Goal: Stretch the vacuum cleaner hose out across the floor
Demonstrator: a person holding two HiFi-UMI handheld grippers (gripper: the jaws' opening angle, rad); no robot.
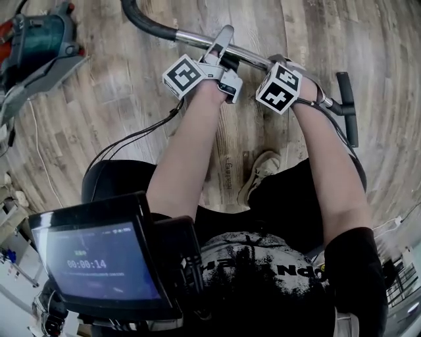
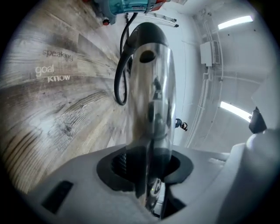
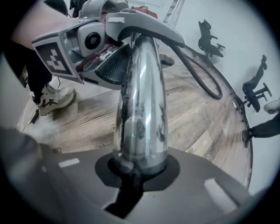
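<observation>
The vacuum's chrome tube point(image 1: 253, 58) runs across the wooden floor in the head view, from the black hose point(image 1: 141, 18) at the top left to the black floor nozzle point(image 1: 347, 108) at the right. My left gripper point(image 1: 223, 56) is shut on the tube near its hose end. My right gripper point(image 1: 286, 64) is shut on it further right, pointing steeply down. In the left gripper view the tube point(image 2: 151, 87) rises from between the jaws point(image 2: 148, 162) toward the curved hose point(image 2: 119, 83). The right gripper view shows the tube point(image 3: 140, 109) seated in its jaws point(image 3: 140, 166), with the left gripper point(image 3: 131, 30) clamped higher up.
The teal vacuum body point(image 1: 36, 39) lies at the top left, with a thin cord beside it. My shoe point(image 1: 260, 172) stands below the tube. Black cables point(image 1: 131, 138) trail from the left gripper. A screen point(image 1: 99, 263) hangs at my chest. Office chairs point(image 3: 209, 37) stand by the wall.
</observation>
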